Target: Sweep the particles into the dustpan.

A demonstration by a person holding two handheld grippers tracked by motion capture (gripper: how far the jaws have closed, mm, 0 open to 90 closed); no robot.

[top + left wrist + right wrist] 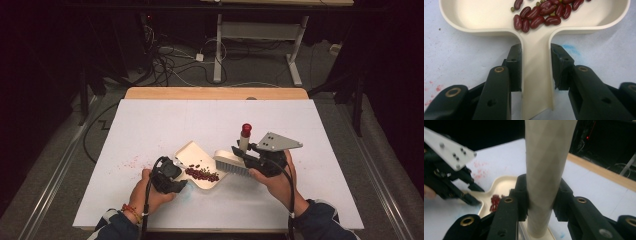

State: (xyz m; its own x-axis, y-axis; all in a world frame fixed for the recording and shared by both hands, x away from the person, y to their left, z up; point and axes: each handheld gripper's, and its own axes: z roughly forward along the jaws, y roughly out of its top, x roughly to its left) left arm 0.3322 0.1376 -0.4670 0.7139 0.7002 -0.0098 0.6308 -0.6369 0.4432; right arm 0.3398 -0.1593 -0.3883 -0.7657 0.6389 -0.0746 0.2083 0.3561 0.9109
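A cream dustpan [191, 149] lies on the white table cover with a heap of red beans [202, 173] in it. My left gripper [179, 171] is shut on its handle [536, 85]; the pads press both sides of it, and the beans [541, 13] sit just beyond. My right gripper [246, 151] is shut on the pale handle [546, 165] of a brush. Its white bristle head [231, 163] rests at the pan's right edge, and its red end [246, 129] points up. The right gripper view also shows the dustpan [499, 183], the beans [495, 201] and the left gripper [472, 193].
Red specks [131, 162] stain the cover left of the pan, and a blue smudge [570, 48] lies by the handle. The table's wooden far edge [215, 93] borders a dark floor with cables and a desk frame [260, 35].
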